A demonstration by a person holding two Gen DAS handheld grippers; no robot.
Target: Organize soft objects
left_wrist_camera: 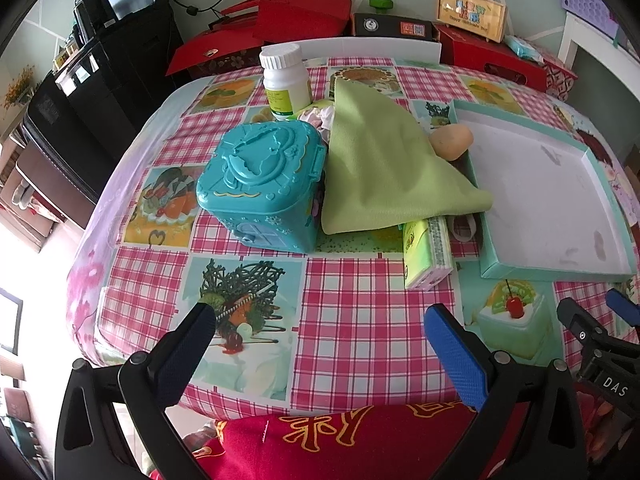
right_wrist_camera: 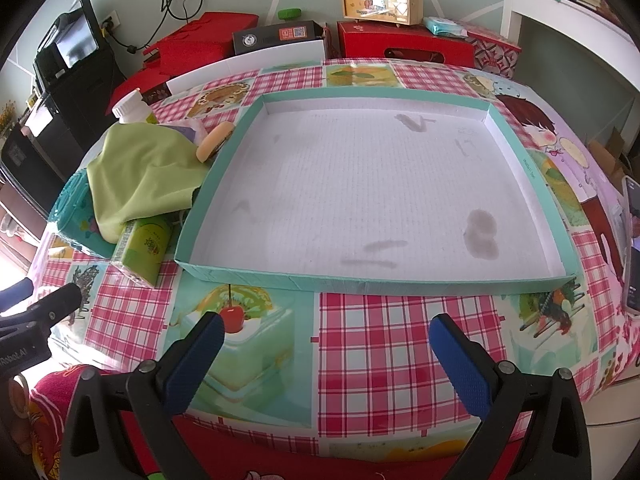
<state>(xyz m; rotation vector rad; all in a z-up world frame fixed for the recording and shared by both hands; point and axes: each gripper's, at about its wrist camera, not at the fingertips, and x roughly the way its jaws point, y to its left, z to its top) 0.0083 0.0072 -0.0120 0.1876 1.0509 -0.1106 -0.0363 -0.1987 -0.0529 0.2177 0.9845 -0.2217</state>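
A green cloth [left_wrist_camera: 384, 168] [right_wrist_camera: 140, 168] lies draped between a teal plastic case [left_wrist_camera: 260, 188] and a shallow teal tray [left_wrist_camera: 592, 264] [right_wrist_camera: 520, 160] with a bare white floor. A tan squishy bun [left_wrist_camera: 452, 140] [right_wrist_camera: 214, 142] rests at the tray's left wall. A green tissue pack [left_wrist_camera: 426, 256] [right_wrist_camera: 142, 250] lies under the cloth's near edge. A pale crumpled cloth [left_wrist_camera: 320, 116] peeks out behind the case. My left gripper [left_wrist_camera: 320, 336] is open and empty over the near table edge. My right gripper [right_wrist_camera: 326, 344] is open and empty in front of the tray.
A white pill bottle [left_wrist_camera: 286, 80] [right_wrist_camera: 130, 108] stands behind the case. Red boxes [left_wrist_camera: 280, 20] [right_wrist_camera: 404, 44] and a wooden case [right_wrist_camera: 380, 0] line the wall behind the table. A phone [right_wrist_camera: 632, 240] lies at the right table edge. A white loop [left_wrist_camera: 464, 228] lies by the tray.
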